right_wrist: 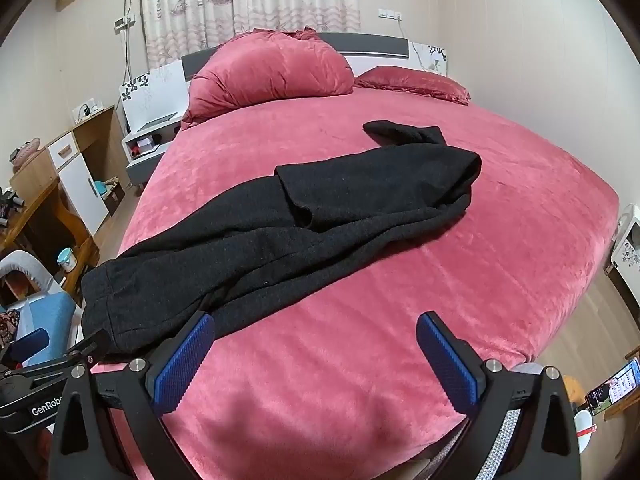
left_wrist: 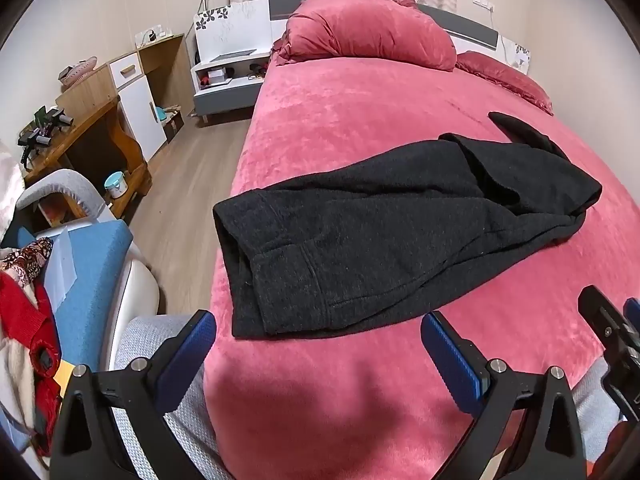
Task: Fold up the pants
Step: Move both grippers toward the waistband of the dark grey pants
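Black knit pants (left_wrist: 380, 232) lie on the pink bed (left_wrist: 360, 100), waistband toward the near left corner, legs running away to the right and folded back on themselves. They also show in the right wrist view (right_wrist: 280, 232). My left gripper (left_wrist: 318, 344) is open and empty, held just short of the waistband. My right gripper (right_wrist: 316, 344) is open and empty, above bare bedspread (right_wrist: 460, 280) just right of the waistband. The right gripper also shows in the left wrist view (left_wrist: 612, 328). The left gripper also shows in the right wrist view (right_wrist: 52, 356).
Two pink pillows (left_wrist: 368, 32) lie at the headboard. A white nightstand (left_wrist: 228, 72) and wooden cabinets (left_wrist: 120, 100) stand left of the bed. A chair with a blue cushion (left_wrist: 88, 264) and red clothes (left_wrist: 28, 320) stands near left. A phone (right_wrist: 612, 388) is at lower right.
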Demonstrator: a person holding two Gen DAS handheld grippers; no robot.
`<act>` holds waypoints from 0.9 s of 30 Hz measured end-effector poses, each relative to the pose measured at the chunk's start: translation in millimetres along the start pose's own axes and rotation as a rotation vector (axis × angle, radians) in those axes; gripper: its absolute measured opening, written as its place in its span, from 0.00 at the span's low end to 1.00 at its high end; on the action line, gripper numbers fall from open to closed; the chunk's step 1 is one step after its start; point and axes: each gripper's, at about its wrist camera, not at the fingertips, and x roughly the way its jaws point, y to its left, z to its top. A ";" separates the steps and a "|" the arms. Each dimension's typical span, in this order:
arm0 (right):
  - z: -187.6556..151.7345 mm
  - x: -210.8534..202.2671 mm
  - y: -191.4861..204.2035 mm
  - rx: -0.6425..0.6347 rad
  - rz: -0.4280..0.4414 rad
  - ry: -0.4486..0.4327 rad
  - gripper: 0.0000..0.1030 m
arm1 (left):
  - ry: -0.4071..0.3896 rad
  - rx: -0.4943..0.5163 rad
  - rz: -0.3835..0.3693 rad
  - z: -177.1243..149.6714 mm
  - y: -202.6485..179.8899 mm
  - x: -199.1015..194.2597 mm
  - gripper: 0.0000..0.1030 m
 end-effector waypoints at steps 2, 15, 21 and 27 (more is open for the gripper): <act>-0.1 0.3 -0.9 0.004 0.002 -0.001 1.00 | 0.004 0.000 -0.001 0.6 -1.0 0.9 1.00; -0.4 4.1 -1.0 0.006 0.010 0.008 1.00 | 0.030 -0.005 -0.017 -2.0 -1.8 10.2 1.00; -1.0 8.3 -3.0 0.019 0.018 0.018 1.00 | 0.064 -0.003 -0.055 -3.2 -1.1 15.9 1.00; -1.5 13.9 -5.8 0.028 0.027 0.029 1.00 | 0.101 -0.044 -0.212 -6.0 6.0 29.3 1.00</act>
